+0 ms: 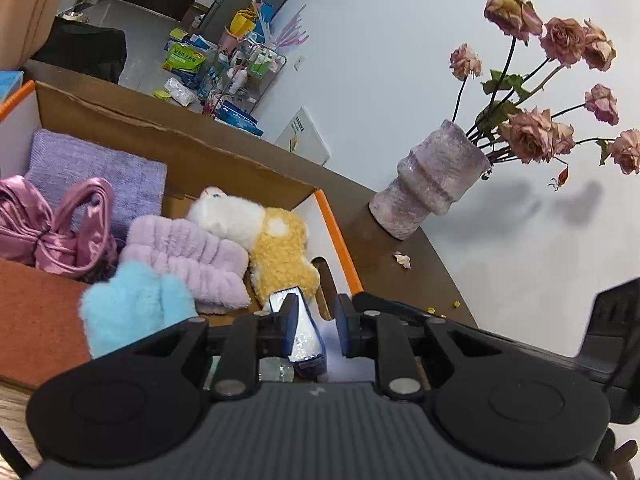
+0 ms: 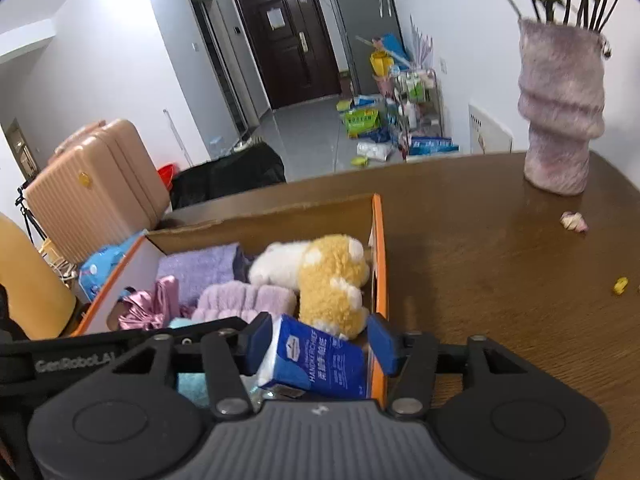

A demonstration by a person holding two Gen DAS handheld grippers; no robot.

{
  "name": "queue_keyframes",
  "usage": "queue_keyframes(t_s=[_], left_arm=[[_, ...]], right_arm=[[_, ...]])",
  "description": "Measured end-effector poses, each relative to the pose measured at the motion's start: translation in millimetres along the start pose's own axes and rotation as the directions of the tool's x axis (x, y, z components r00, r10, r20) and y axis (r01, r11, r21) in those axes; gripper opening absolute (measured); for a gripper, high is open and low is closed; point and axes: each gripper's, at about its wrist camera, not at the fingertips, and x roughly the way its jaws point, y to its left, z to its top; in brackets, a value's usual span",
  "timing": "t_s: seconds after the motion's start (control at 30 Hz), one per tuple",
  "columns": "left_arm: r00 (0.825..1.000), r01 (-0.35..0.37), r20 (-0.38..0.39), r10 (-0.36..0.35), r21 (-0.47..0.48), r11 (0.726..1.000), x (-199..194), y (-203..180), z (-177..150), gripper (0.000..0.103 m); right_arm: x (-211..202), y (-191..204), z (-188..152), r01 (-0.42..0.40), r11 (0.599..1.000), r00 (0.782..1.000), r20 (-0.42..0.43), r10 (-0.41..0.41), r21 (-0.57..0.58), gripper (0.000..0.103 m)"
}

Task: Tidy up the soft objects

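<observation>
An open cardboard box point(image 1: 336, 232) point(image 2: 380, 248) with orange edges holds several soft things: a yellow-and-white plush point(image 1: 280, 252) point(image 2: 332, 276), a lilac fluffy band point(image 1: 188, 256) point(image 2: 244, 300), a light-blue fluffy piece point(image 1: 132, 308), a purple towel point(image 1: 96, 172) point(image 2: 196, 268) and a pink satin item point(image 1: 52, 232) point(image 2: 148, 308). A blue tissue pack point(image 2: 320, 364) point(image 1: 306, 332) leans in the box's near right corner. My right gripper point(image 2: 319, 320) is open around it, the right pad clear of it. My left gripper point(image 1: 317, 300) hovers above the pack, jaws narrowly apart, nothing between them.
A lilac vase point(image 1: 428, 192) point(image 2: 560, 120) of dried roses stands on the brown table point(image 2: 500, 280) right of the box, with fallen petals point(image 2: 574, 222) near it. A pink suitcase point(image 2: 92, 188) stands beyond the table's far left edge.
</observation>
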Motion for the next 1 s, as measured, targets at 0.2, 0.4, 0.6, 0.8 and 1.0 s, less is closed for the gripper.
queue_keyframes(t_s=[0.2, 0.4, 0.6, 0.8, 1.0], left_arm=[[0.998, -0.046, 0.049, 0.042, 0.092, 0.995, -38, -11, -2, 0.029], [0.969, -0.218, 0.172, 0.175, 0.28, 0.935, -113, -11, -44, 0.081], [0.901, -0.37, 0.364, 0.235, 0.367, 0.853, -214, -13, -122, 0.103], [0.793, -0.515, 0.524, 0.31, 0.305, 0.802, -297, -11, -211, 0.103], [0.742, -0.562, 0.567, 0.359, 0.232, 0.794, -352, -11, -279, 0.103]], right_arm=[[-42, 14, 1, 0.014, 0.999, 0.999, 0.051, -0.012, -0.044, 0.058], [-105, 33, -37, 0.092, 0.99, 0.976, 0.208, -0.067, -0.109, 0.076], [-170, 57, -108, 0.096, 0.983, 0.94, 0.34, -0.038, -0.156, 0.081], [-237, 78, -196, 0.061, 0.986, 0.901, 0.433, 0.011, -0.154, 0.083], [-274, 90, -285, 0.066, 0.983, 0.897, 0.442, 0.017, -0.171, 0.085]])
